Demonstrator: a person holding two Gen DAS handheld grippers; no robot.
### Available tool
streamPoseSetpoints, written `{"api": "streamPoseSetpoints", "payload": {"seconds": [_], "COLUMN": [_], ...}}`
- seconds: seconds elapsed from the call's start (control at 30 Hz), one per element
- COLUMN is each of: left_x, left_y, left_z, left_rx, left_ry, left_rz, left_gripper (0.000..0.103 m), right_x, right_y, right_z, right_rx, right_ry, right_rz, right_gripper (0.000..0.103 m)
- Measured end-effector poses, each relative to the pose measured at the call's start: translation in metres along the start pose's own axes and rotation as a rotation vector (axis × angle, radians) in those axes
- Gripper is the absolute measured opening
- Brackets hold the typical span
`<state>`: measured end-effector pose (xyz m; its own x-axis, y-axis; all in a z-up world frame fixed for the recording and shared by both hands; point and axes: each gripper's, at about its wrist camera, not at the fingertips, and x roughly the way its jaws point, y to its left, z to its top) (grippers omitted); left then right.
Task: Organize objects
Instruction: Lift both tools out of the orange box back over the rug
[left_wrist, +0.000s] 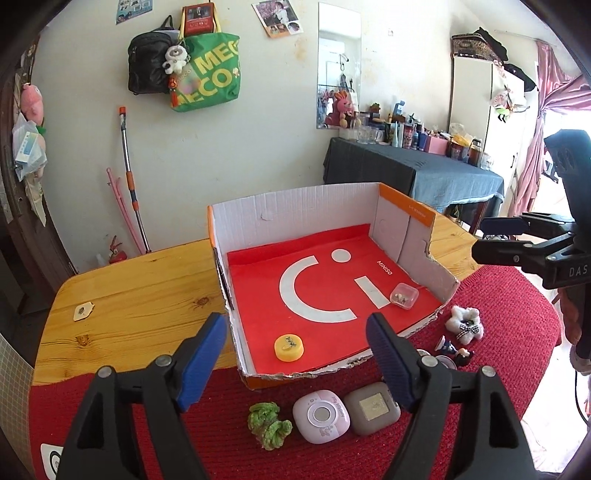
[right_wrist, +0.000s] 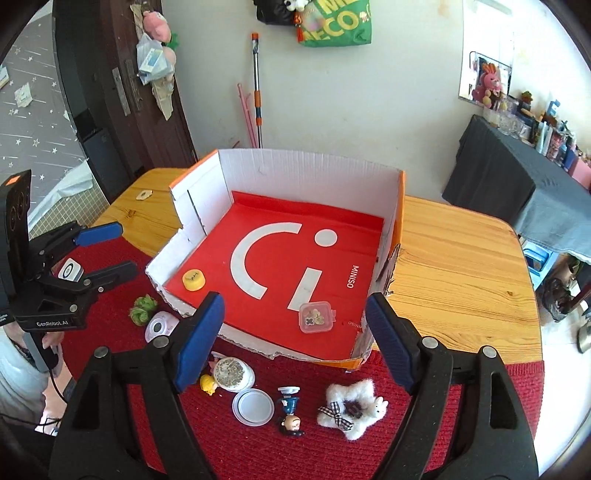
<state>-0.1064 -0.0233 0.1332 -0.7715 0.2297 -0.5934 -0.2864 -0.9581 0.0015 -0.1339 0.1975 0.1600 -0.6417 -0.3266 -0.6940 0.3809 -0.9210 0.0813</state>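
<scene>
A shallow cardboard box (left_wrist: 295, 206) (right_wrist: 310, 166) with a red liner holds a yellow round lid (left_wrist: 289, 346) (right_wrist: 193, 279) and a small clear case (left_wrist: 404, 296) (right_wrist: 316, 316). On the red mat in front lie a green knit piece (left_wrist: 267, 424) (right_wrist: 142, 310), a pink device (left_wrist: 320, 416) (right_wrist: 159, 326), a grey square case (left_wrist: 372, 408), a small figurine (right_wrist: 291, 410), a white fluffy star (left_wrist: 464, 324) (right_wrist: 352, 408), and two round tins (right_wrist: 233, 373). My left gripper (left_wrist: 297, 363) (right_wrist: 107, 251) is open and empty above the mat's near edge. My right gripper (right_wrist: 293, 339) (left_wrist: 491, 240) is open and empty.
The wooden table (right_wrist: 458, 266) extends right and left of the box. A small tag (left_wrist: 83, 312) lies on the left of the table. A mop handle (left_wrist: 129, 177) leans on the wall behind. A cluttered side table (left_wrist: 410, 166) stands at the back right.
</scene>
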Motion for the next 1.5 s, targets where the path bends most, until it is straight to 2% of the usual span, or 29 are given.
{"api": "streamPoseSetpoints", "payload": {"seconds": [0.07, 0.13, 0.27, 0.5, 0.63, 0.87, 1.07, 1.27, 1.5], "left_x": [-0.013, -0.025, -0.042, -0.056, -0.058, -0.052, -0.034, -0.019, -0.012], "left_y": [-0.002, -0.003, -0.009, -0.026, -0.036, -0.042, -0.043, -0.035, -0.029], "left_z": [-0.005, -0.011, -0.025, -0.051, -0.065, -0.09, -0.108, -0.119, -0.123], "left_rx": [-0.01, -0.025, -0.048, -0.062, -0.067, -0.122, -0.153, -0.208, -0.231], "left_ry": [-0.04, -0.081, -0.124, -0.159, -0.167, -0.142, -0.062, 0.007, 0.038], "left_rz": [0.027, 0.051, 0.075, 0.116, 0.138, 0.133, 0.127, 0.096, 0.093], "left_gripper": [0.083, 0.09, 0.096, 0.102, 0.103, 0.103, 0.103, 0.103, 0.103], "right_x": [-0.013, -0.024, -0.042, -0.05, -0.049, -0.035, -0.012, 0.009, 0.016], "right_y": [0.004, 0.01, 0.018, 0.036, 0.045, 0.052, 0.052, 0.044, 0.038], "right_z": [-0.005, -0.013, -0.032, -0.066, -0.086, -0.116, -0.135, -0.146, -0.15], "right_rx": [-0.001, -0.006, 0.007, 0.005, 0.005, 0.042, 0.077, 0.124, 0.137], "right_ry": [-0.054, -0.108, -0.187, -0.254, -0.275, -0.27, -0.218, -0.15, -0.122], "right_rz": [-0.027, -0.043, -0.069, -0.147, -0.179, -0.191, -0.203, -0.19, -0.201], "right_gripper": [0.085, 0.086, 0.094, 0.098, 0.099, 0.101, 0.101, 0.101, 0.101]}}
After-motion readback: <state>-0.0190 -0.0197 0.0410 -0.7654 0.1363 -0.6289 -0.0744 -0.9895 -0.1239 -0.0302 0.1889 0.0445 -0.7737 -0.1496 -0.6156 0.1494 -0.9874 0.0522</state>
